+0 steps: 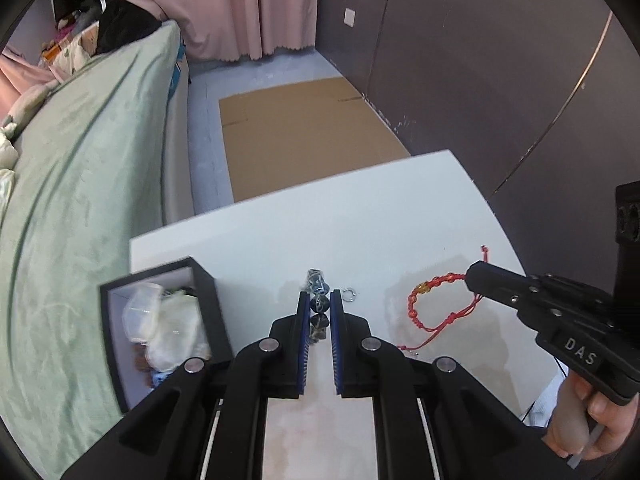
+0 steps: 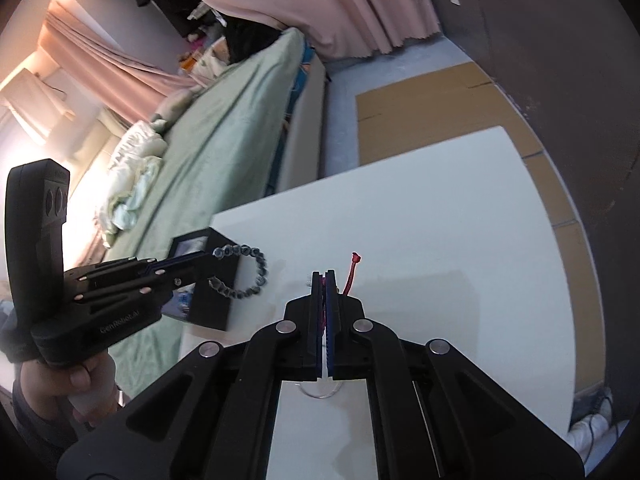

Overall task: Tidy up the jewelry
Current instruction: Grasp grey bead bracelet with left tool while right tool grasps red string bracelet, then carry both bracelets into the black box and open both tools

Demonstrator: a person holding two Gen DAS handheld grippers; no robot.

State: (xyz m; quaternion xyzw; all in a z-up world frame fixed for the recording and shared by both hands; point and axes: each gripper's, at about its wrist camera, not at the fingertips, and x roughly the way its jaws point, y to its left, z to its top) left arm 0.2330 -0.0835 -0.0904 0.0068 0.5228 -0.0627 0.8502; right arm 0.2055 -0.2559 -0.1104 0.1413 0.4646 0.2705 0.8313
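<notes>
While the dark glass-bead bracelet (image 1: 319, 304) sits pinched between the blue pads of the left tool (image 1: 319, 300), its loop hangs free above the white counter (image 1: 360, 216); from the right wrist camera the same beads (image 2: 244, 272) curl out at about 3 o'clock from that tool's tip (image 2: 208, 270), in front of the black jewelry box (image 2: 216, 280). At roughly 3 o'clock from the beads, the red braided cord bracelet (image 1: 436, 308) dangles from the right tool (image 1: 474, 280), whose fingers are pressed together on the cord, a knotted red end (image 2: 354, 270) sticking up past the closed pads (image 2: 325, 280). A small silver ring (image 1: 350, 294) lies on the counter just right of the left tool's tip. The open black box (image 1: 160, 320), at 9 o'clock from the beads, holds clear plastic pouches and other bits. A hand (image 1: 580, 420) grips the right tool's handle. Beyond the counter lie a cardboard sheet (image 1: 304, 136) on the floor, a green-covered bed (image 1: 80, 200) and pink curtains (image 1: 224, 4).
</notes>
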